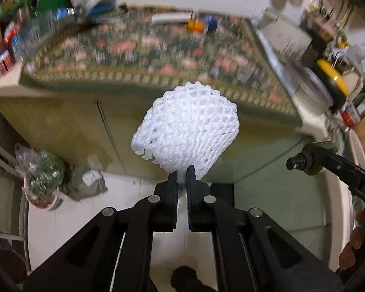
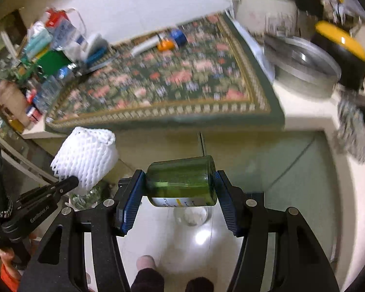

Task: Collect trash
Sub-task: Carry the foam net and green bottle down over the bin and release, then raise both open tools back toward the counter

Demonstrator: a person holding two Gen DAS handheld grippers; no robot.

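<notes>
So the left gripper (image 1: pixel 181 174) is pinched tight on the bottom edge of a white foam net (image 1: pixel 186 127), which sticks up over the front edge of the counter (image 1: pixel 4 90). The right gripper (image 2: pixel 180 185) is clamped on a green bottle (image 2: pixel 181 182) lying sideways between its blue pads (image 2: pixel 130 202), just below that same counter edge and right of the net. The floral cloth (image 2: pixel 158 85) on the counter is a blur. Below the counter, a bagged bundle (image 1: pixel 43 177) sits on the floor.
</notes>
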